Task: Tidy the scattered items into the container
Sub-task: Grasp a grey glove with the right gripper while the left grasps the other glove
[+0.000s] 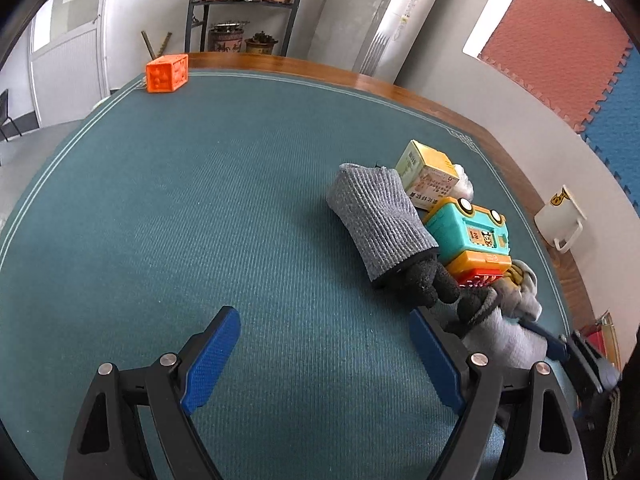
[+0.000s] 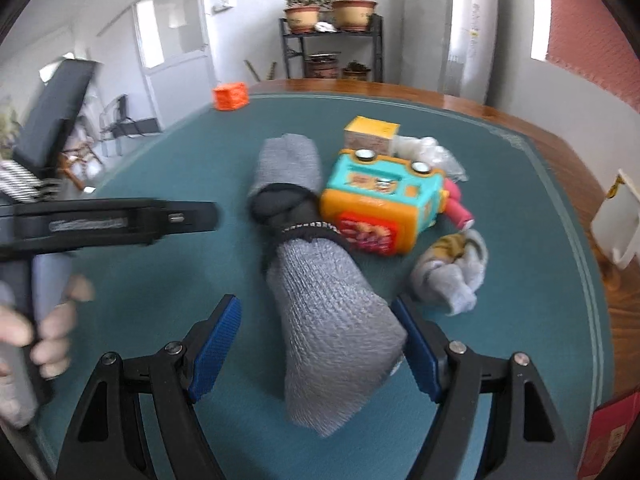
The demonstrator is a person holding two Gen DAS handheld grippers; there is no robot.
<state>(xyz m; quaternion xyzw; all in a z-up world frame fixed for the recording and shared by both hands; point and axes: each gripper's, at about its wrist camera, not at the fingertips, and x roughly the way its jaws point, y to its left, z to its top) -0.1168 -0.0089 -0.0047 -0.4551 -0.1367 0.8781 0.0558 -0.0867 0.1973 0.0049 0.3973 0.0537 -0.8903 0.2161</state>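
Two grey knit gloves with black fingers lie end to end on the green table mat. The near glove lies between the fingers of my right gripper, which is open; its right pad touches the cuff, the left pad stands apart. The far glove lies ahead and to the right of my left gripper, which is open and holds nothing. Beside the gloves sit a teal and orange toy, a yellow box, a crumpled plastic bag and a grey sock bundle.
An orange cube stands at the far edge of the mat. A white mug sits on the wooden rim at right. A red box corner shows at lower right. A hand holds the left gripper's handle.
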